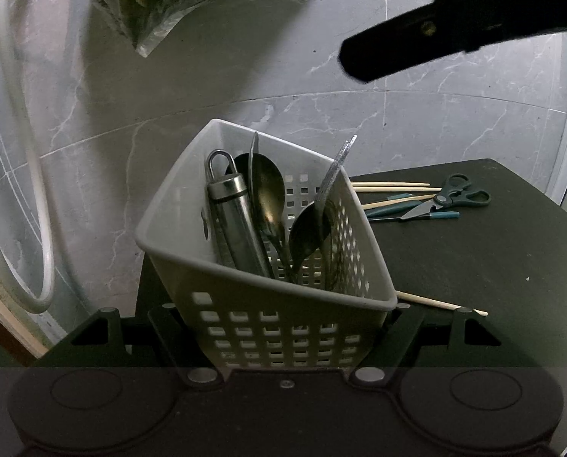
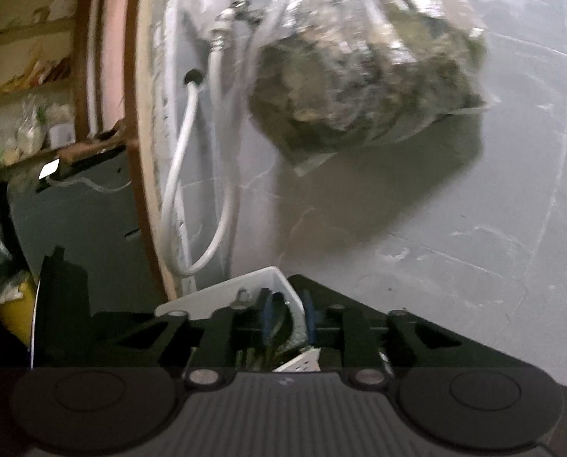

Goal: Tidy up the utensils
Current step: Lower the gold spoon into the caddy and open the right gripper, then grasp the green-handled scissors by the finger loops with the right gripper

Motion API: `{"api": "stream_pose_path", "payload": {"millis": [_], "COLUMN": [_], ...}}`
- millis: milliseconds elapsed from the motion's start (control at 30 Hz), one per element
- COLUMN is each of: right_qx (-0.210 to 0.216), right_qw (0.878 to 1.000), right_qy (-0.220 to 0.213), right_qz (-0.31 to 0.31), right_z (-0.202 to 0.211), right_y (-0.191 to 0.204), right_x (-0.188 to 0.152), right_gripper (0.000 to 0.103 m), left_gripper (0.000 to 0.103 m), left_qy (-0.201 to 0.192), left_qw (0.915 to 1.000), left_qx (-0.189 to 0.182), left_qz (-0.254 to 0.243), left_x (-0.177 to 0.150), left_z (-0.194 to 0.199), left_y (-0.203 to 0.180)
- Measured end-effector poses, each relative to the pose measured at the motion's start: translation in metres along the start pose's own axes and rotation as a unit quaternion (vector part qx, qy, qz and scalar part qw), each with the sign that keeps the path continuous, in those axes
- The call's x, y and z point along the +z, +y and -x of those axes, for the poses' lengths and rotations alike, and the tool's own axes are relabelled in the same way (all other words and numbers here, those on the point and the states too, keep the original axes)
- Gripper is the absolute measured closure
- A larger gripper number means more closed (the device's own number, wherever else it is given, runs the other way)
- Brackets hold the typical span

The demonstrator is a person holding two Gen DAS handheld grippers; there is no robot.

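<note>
White perforated basket (image 1: 276, 327), teal-handled scissors (image 1: 455, 198), black table (image 1: 474, 266), grey marbled wall (image 1: 245, 76)

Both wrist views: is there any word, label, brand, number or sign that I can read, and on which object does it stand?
None can be read in either view.
Basket: no print shows on its walls.
Scissors: no brand shows on them.
Plastic bag: blurred, with no label to make out.
Shelves at the left of the right wrist view: packages there are too small and blurred to read.

Dim light, fisheye-bent edges, right wrist view motion-blurred, soft shadows
</note>
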State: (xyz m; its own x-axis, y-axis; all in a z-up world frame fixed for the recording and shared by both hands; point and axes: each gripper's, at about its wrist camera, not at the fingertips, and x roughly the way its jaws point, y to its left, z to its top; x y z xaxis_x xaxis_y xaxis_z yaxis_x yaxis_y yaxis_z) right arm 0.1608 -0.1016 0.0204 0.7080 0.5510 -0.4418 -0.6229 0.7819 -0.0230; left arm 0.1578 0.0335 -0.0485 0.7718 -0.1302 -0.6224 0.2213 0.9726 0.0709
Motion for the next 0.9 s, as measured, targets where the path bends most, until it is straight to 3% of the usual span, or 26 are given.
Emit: {"api": "stream_pose_path", "payload": {"millis": [67, 200, 267, 367, 500, 567, 667, 900], "right_qx": [-0.011, -0.047, -0.068, -0.099, -0.159, -0.201, -0.235, -0.226], "right_qw": [1.000, 0.997, 0.994, 0.987, 0.964, 0.941, 0.892, 0.764], "right_qy": [-0.009, -0.015, -0.014, -0.012, 0.009, 0.037, 0.086, 0.120], "right_qz": [-0.021, -0.059, -0.082, -0.128, -0.214, -0.270, -0.377, -0.592], "right_z": [0.006, 0.016, 0.020, 0.024, 0.026, 0.022, 0.015, 0.016], "right_y": [-0.009, -0.035, -0.050, -0.074, -0.111, -0.133, -0.172, -0.247], "right_x": [-0.001, -0.007, -0.013, -0.024, -0.047, -0.062, -0.092, -0.164], "right_gripper": [0.056, 0.035, 0.015, 0.001, 0.000, 0.000, 0.000, 0.000], "left_gripper": [0.026, 0.026, 0.026, 0.026, 0.026, 0.026, 0.026, 0.026], "left_qy": [0.000, 0.002, 0.003, 0.006, 0.008, 0.010, 0.012, 0.018], "left_qw": [1.0000, 1.0000, 1.0000, 1.0000, 1.0000, 1.0000, 0.9999, 0.9998], "left_qx": [0.000, -0.001, -0.002, -0.002, -0.001, -0.001, 0.000, 0.007], "left_qz": [0.000, -0.001, -0.001, -0.001, 0.000, 0.000, 0.002, 0.006], "left_x": [0.001, 0.002, 0.002, 0.004, 0.005, 0.005, 0.006, 0.008], "left_z": [-0.001, -0.002, -0.002, -0.003, -0.004, -0.004, -0.005, -0.007], "left_y": [0.000, 0.001, 0.001, 0.001, 0.001, 0.001, 0.001, 0.000]}}
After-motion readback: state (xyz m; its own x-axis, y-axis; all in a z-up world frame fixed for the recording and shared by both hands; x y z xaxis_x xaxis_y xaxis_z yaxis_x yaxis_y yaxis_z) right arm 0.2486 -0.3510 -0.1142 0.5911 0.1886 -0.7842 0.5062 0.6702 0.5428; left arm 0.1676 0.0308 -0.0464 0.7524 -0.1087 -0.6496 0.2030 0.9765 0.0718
